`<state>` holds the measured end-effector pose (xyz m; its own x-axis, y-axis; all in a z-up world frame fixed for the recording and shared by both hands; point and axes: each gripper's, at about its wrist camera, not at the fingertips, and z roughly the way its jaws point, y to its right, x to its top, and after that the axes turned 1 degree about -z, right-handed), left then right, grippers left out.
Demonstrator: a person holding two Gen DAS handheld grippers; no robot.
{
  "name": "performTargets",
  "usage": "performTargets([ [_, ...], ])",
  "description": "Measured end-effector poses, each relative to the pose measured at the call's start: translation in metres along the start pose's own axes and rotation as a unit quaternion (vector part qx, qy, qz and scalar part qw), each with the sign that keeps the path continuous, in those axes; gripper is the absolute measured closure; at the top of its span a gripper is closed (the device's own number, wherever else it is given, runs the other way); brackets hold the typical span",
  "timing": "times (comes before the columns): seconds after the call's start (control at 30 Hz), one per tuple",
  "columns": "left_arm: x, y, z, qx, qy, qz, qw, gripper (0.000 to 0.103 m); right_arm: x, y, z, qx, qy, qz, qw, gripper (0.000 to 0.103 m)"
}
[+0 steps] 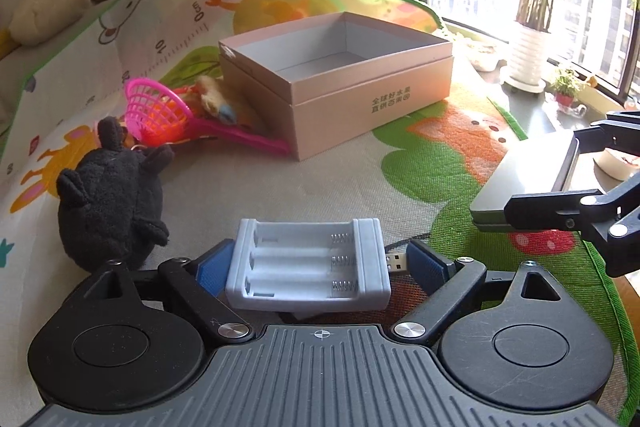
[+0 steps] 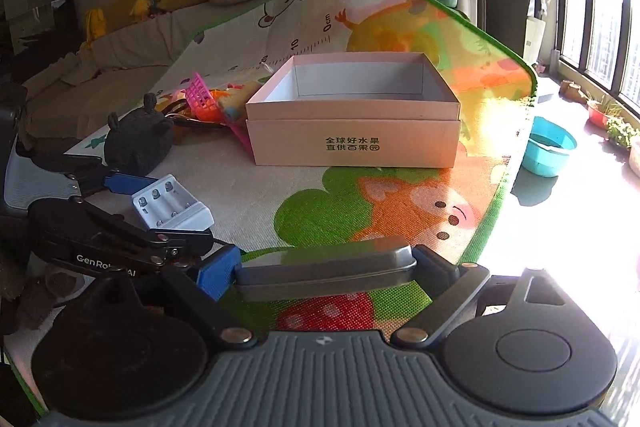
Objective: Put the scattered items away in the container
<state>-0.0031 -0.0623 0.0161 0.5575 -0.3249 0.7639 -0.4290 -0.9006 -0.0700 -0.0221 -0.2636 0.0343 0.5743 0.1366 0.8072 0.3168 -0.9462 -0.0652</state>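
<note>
- While both of my grippers sit low over the cartoon play mat [image 1: 420,163], each has a flat item between its fingers.
- Left gripper [image 1: 316,267]: a white battery charger [image 1: 308,263] with three empty slots and spring contacts lies between the blue pads [image 1: 214,271]. The left pad touches its side; on the right a narrow gap shows, with a USB plug [image 1: 396,262] poking out there. From the right wrist view the charger [image 2: 172,205] looks tilted and raised off the mat. I read the jaws as set wide and holding the charger, though pad contact on the right side is not certain.
- Right gripper [image 2: 326,273]: closed wide on a flat grey metal tin [image 2: 324,273], pads at both short ends. The left wrist view shows the tin [image 1: 524,179] lifted, with its far end higher.
- Container: an open pinkish cardboard box [image 2: 352,131] with printed Chinese characters on its front, nested in its own lid, stands on the mat ahead of both grippers, well apart from them. Its white interior appears bare.
- Loose items left of the box: a black plush toy [image 1: 110,203] sits upright near my left gripper; beyond it a pink plastic scoop net [image 1: 160,111] lies with its handle end touching the box corner, and a small yellowish soft toy [image 1: 214,99] lies just beside the box wall.
</note>
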Motion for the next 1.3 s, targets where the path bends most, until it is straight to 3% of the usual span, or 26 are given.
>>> performTargets([
  [0.27, 0.005, 0.019, -0.035, -0.031, 0.03, 0.017, 0.9989, 0.009, 0.003, -0.002, -0.026, 0.008, 0.023, -0.019, 1.0, 0.011],
  [0.5, 0.047, 0.013, -0.035, -0.03, 0.098, 0.038, 0.994, 0.009, 0.03, 0.007, -0.041, 0.021, 0.037, -0.004, 0.999, 0.011],
  [0.73, 0.121, -0.014, 0.02, -0.009, 0.169, 0.027, 0.9853, 0.008, 0.137, 0.036, -0.007, 0.015, 0.082, 0.037, 0.996, 0.011],
  [0.87, 0.153, -0.028, 0.056, -0.003, 0.156, 0.006, 0.9878, 0.006, 0.203, 0.06, 0.044, 0.022, 0.072, 0.069, 0.995, 0.01],
  [0.97, 0.144, -0.039, 0.047, -0.007, 0.144, -0.006, 0.9896, 0.002, 0.211, 0.073, 0.055, 0.007, 0.074, 0.1, 0.992, 0.009],
  [1.03, 0.127, -0.04, 0.035, 0.005, 0.131, -0.004, 0.9914, 0.001, 0.199, 0.078, 0.047, 0.007, 0.091, 0.105, 0.99, 0.003],
  [1.13, 0.092, -0.039, 0.019, 0.014, 0.102, -0.006, 0.9946, 0.001, 0.176, 0.077, 0.037, -0.009, 0.106, 0.106, 0.989, 0.002],
  [1.3, 0.031, -0.04, -0.003, 0.063, 0.077, -0.021, 0.9948, 0.0, 0.141, 0.043, 0.033, -0.017, 0.102, 0.059, 0.993, 0.002],
])
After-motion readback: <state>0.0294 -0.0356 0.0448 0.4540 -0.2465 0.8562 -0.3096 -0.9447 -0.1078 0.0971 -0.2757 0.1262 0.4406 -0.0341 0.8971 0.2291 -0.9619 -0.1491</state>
